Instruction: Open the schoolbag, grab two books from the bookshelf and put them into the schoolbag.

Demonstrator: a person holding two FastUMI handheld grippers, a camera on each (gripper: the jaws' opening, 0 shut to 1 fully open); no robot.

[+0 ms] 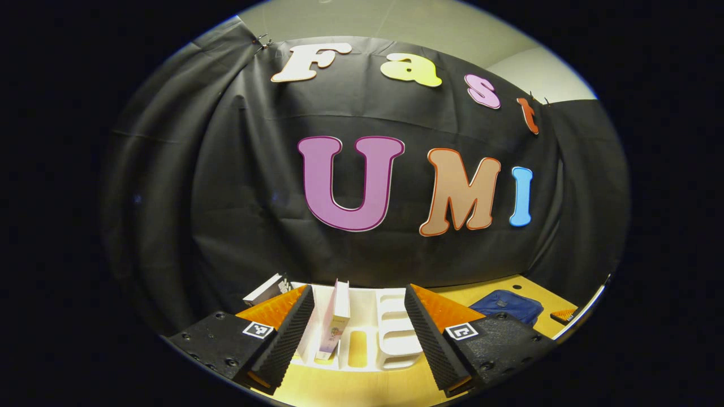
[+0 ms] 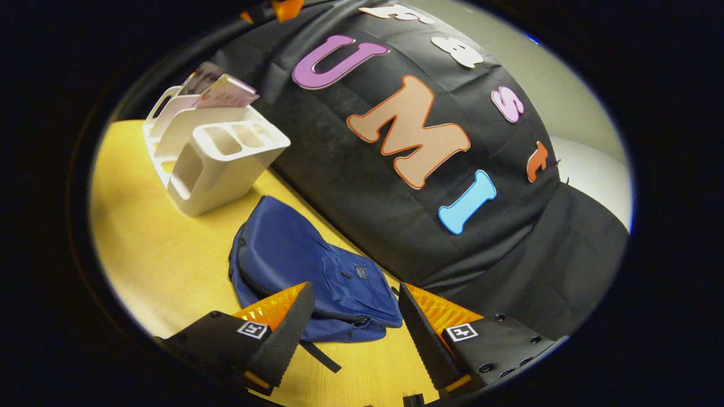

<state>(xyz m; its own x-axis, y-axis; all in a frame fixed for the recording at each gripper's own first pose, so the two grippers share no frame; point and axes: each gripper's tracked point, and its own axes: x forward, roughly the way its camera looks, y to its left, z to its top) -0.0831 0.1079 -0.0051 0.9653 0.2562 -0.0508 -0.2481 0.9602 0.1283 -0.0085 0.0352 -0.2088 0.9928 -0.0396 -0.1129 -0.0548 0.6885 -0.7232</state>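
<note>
Risk: snagging fabric rather than the zipper pull, too small to pick out on the closed schoolbag (image 2: 308, 277) lying flat on the desk (image 2: 153, 249). Right tongs (image 2: 353, 322) wide apart, empty, bag at 12 o'clock. Left tongs (image 1: 359, 333) likewise gaping, empty, facing the bookshelf (image 1: 390, 330) and upright book (image 1: 335, 325) at 12.

yellow wooden table (image 2: 147, 249), black cloth wall (image 1: 237, 198), pale ceiling (image 1: 430, 28)

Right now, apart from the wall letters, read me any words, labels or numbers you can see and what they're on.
Book in the bookshelf: cover print too blurred to read.
Patch on the schoolbag: too small to read.
Square tags on left gripper and right gripper: coded patterns, no words.
</note>
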